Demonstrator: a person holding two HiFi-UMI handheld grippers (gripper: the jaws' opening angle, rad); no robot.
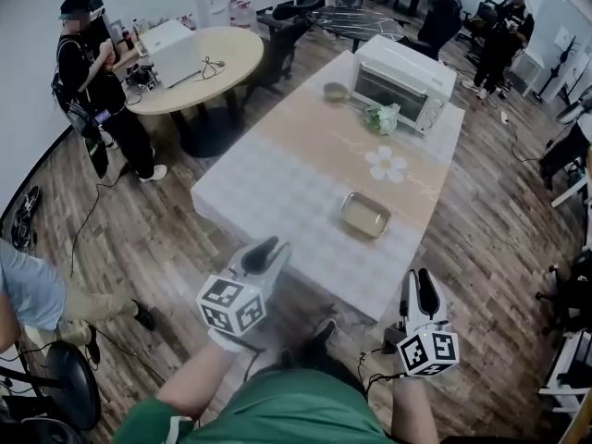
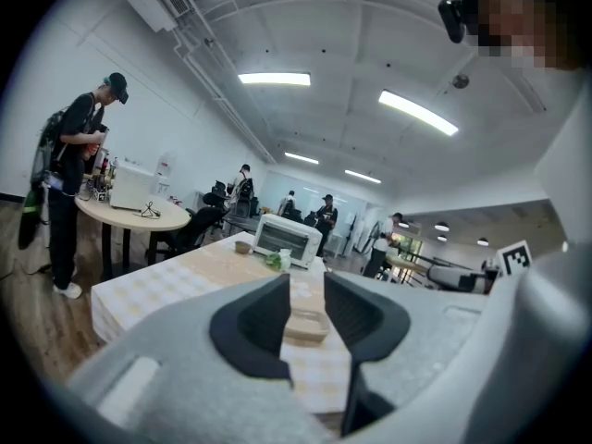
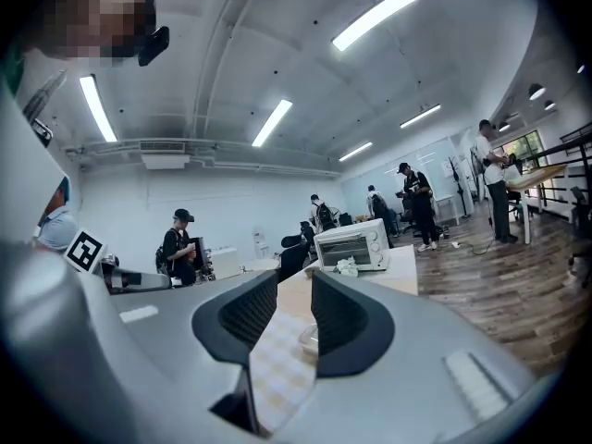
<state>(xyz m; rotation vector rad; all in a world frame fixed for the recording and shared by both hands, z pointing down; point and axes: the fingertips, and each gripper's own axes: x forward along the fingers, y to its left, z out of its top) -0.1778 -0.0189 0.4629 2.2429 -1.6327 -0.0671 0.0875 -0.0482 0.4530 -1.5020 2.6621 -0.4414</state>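
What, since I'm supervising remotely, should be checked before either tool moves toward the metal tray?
1. Left tool jaws apart, nothing between them: ok.
2. Right tool jaws apart, nothing between them: ok.
3. Metal tray lies flat on the table, apart from other things: ok.
4. Stretch of table between both tools and the tray free of things: ok.
5. Toaster oven door shut: ok.
6. Tray hot or cool: cannot tell.
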